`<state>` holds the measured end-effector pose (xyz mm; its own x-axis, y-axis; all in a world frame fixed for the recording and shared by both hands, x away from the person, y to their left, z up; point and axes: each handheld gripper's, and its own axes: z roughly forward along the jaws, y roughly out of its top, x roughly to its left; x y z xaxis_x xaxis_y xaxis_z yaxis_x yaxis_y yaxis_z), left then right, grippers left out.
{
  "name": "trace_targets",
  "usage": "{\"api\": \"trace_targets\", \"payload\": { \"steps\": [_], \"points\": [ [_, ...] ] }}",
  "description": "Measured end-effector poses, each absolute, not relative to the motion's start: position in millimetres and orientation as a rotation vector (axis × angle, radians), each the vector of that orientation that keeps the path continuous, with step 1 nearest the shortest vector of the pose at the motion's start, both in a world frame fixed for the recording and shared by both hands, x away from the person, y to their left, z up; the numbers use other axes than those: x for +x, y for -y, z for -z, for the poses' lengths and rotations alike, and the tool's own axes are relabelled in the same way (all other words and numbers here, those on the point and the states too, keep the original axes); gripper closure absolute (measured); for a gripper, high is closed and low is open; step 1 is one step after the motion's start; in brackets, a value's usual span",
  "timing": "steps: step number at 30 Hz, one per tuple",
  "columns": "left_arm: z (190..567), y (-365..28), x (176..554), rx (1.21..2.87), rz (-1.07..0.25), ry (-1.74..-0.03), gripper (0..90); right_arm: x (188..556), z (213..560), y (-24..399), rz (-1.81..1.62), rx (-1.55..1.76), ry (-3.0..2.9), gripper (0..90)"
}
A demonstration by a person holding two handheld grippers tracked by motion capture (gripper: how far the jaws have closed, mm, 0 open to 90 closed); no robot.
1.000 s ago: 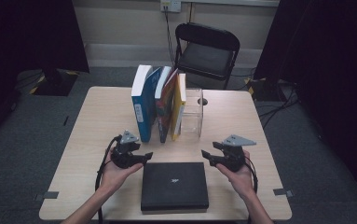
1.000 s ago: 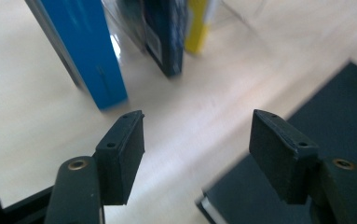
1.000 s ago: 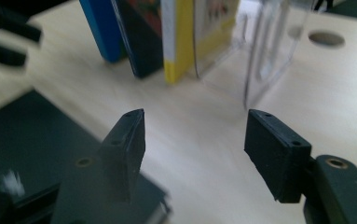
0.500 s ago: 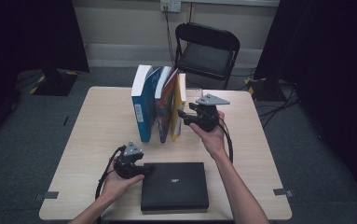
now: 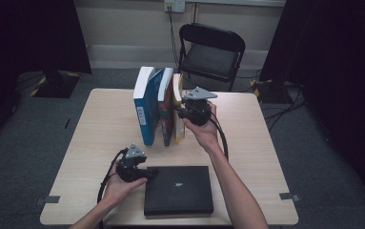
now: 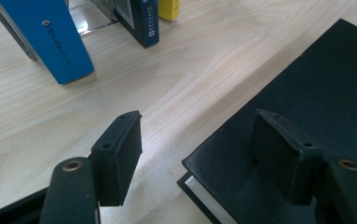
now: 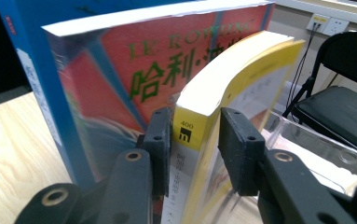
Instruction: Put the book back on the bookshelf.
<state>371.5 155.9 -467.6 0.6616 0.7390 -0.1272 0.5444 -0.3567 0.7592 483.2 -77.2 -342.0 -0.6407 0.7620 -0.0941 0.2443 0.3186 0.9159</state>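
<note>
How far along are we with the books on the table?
Done: the right gripper has reached the yellow book, and its jaws have just been closing around the spine. In hand: gripping it; one jaw touches, the other looks just clear. Left: pulling it out. The left gripper waits open over the black book.

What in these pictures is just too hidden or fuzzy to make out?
- Yellow book, right gripper view: lower end cut off by the bottom edge; cover print blurred.
- Black book, left gripper view: its white emblem is cut off by the right edge.
- Clear stand, high view: hidden behind the right gripper.
</note>
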Motion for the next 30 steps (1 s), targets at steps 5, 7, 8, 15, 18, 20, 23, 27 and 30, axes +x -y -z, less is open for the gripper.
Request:
{"api": "trace_targets", "payload": {
  "steps": [5,7,8,15,18,20,23,27,30],
  "points": [
    [467.5,-155.9,371.3,2.055,-0.299,-0.992,33.2,483.5,345.0,74.4,-1.353,0.891,-2.081,59.4],
    [467.5,-155.3,370.8,2.051,-0.302,-0.995,33.2,483.5,346.4,72.6,-1.370,0.910,-2.100,53.9],
    [467.4,-155.3,370.5,2.053,-0.305,-0.994,33.2,483.5,347.5,72.0,-1.373,0.907,-2.104,52.1],
    [467.4,-155.3,370.1,2.054,-0.303,-0.997,33.2,481.0,351.9,73.0,-1.379,0.924,-2.118,44.3],
    [467.8,-155.0,370.2,2.046,-0.301,-0.999,33.2,479.7,355.4,80.0,-1.375,0.943,-2.119,42.9],
    [467.5,-155.1,370.0,2.051,-0.304,-1.000,33.2,476.9,357.8,85.0,-1.374,0.954,-2.122,42.9],
    [466.5,-155.1,370.0,2.055,-0.296,-1.008,33.8,470.7,361.1,91.5,-1.369,0.957,-2.131,42.0],
    [461.8,-155.5,366.2,2.091,-0.290,-1.009,37.3,455.3,364.7,102.1,-1.380,0.954,-2.157,39.7],
    [458.7,-156.8,362.0,2.078,-0.240,-1.021,38.3,439.1,371.4,110.3,-1.377,0.931,-2.200,38.2]
  ]
}}
